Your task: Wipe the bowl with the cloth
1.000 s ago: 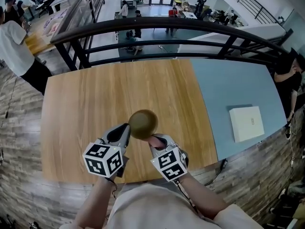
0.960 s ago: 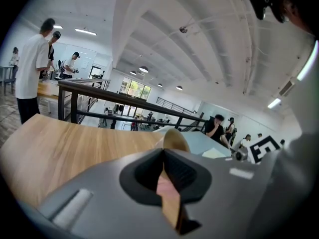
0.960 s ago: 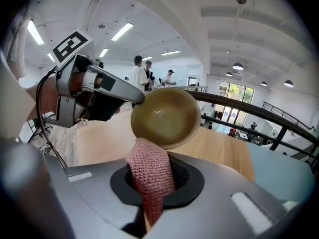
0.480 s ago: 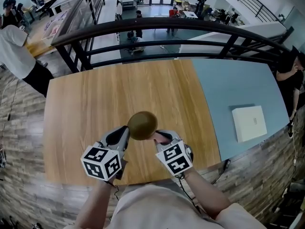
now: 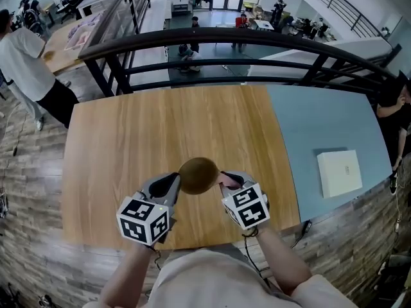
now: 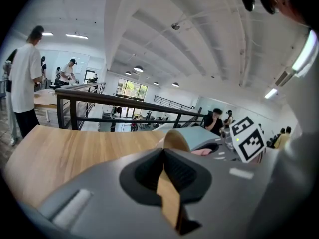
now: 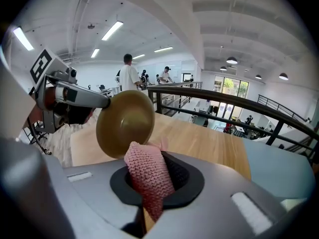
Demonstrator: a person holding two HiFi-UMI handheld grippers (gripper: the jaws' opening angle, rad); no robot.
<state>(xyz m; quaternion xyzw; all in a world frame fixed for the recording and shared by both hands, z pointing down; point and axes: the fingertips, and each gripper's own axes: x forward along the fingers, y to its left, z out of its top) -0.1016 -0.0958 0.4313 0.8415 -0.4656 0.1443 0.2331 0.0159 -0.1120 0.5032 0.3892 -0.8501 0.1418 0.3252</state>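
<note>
**Bowl raised over the table, cloth at its rim**

In the head view we find the brown bowl (image 5: 198, 175) at lower centre of the frame, lifted clear of the wooden table (image 5: 128, 133). The left gripper (image 5: 176, 183) sits at the bowl's left side. Its jaws are closed tight on the bowl's wall, which shows edge-on between them in the left gripper view. The right gripper (image 5: 225, 179) sits just right of the bowl, jaws pinched on a folded pink knitted cloth (image 7: 148, 176). In the right gripper view the cloth's upper end overlaps the bowl's lower rim. We cannot tell whether cloth and bowl touch.
</note>
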